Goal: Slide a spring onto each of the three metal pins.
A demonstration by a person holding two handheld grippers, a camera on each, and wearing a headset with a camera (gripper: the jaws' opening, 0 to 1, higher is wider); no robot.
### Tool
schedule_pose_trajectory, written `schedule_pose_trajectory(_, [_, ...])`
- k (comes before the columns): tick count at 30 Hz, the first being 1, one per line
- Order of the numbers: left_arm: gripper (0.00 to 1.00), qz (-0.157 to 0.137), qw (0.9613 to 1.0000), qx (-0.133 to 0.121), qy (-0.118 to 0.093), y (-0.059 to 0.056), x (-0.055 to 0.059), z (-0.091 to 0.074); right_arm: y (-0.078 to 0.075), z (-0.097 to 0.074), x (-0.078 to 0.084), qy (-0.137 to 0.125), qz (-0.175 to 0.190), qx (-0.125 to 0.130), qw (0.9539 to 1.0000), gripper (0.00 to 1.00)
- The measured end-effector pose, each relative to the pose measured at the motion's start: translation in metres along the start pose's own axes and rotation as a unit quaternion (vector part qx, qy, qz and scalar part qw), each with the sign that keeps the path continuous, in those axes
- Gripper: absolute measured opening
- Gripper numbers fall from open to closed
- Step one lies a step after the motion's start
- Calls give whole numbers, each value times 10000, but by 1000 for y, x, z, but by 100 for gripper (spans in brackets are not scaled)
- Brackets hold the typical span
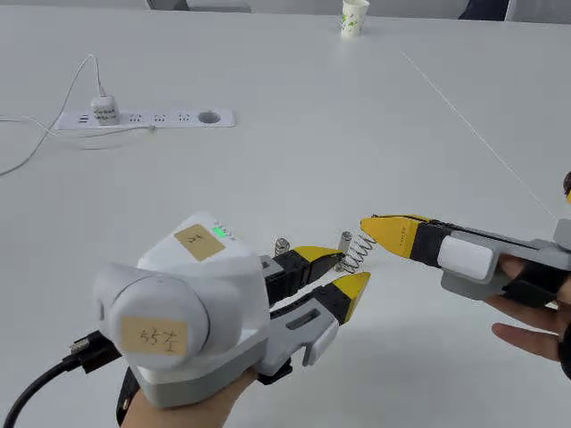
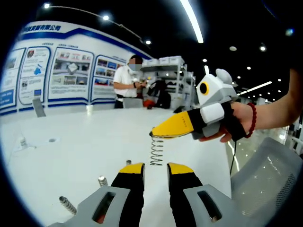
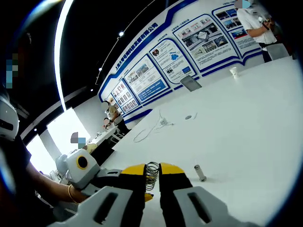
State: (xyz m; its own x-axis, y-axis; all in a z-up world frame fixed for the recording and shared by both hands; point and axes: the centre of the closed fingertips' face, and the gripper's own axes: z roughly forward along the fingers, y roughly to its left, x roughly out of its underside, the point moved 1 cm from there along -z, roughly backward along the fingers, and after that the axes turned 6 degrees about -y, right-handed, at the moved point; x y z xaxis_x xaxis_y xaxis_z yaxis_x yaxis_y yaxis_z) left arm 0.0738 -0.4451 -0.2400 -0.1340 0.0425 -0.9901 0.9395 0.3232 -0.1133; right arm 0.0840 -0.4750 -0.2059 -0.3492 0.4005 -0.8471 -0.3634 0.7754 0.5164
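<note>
My right gripper (image 1: 368, 223) comes in from the right, shut on the upper end of a loose spring (image 1: 357, 252). In the right gripper view the coil (image 3: 151, 171) sits pinched between the yellow tips (image 3: 152, 172). The spring (image 2: 156, 151) hangs down to the parted tips of my left gripper (image 2: 155, 168), which is open with nothing gripped. In the head view the left gripper (image 1: 343, 270) lies low at the centre. A bare metal pin (image 1: 345, 241) stands right behind the spring. A second pin (image 1: 282, 245), ringed by a coil, stands to its left.
A white power strip (image 1: 147, 118) with a plugged cable lies at the far left of the white table (image 1: 294, 160). A paper cup (image 1: 354, 17) stands at the far edge. A person (image 2: 127, 85) stands beyond the table.
</note>
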Motion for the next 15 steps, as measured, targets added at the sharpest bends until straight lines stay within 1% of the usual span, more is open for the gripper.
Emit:
schedule_pose_trajectory(2, [21,56,9999,-58,134,2,4,-3,-2,1,-1,12,-134,69,9999,11])
schedule_pose_trajectory(4, [24,113,9996,-121,223,5,6,-6,-4,3,-2,28,-309,141,9994,11])
schedule_pose_trajectory(8, [28,203,9991,-240,297,10,8,-13,-7,6,-3,61,-634,230,9977,11])
schedule_pose_trajectory(10, [31,273,9982,-395,350,16,8,-17,-7,9,-4,74,-757,245,9968,11])
schedule_pose_trajectory(12, [36,299,9975,-487,407,19,8,-20,-9,11,-6,80,-891,277,9956,11])
schedule_pose_trajectory(15, [38,338,9970,-578,400,24,7,-24,-12,14,-8,116,-1130,325,9930,11])
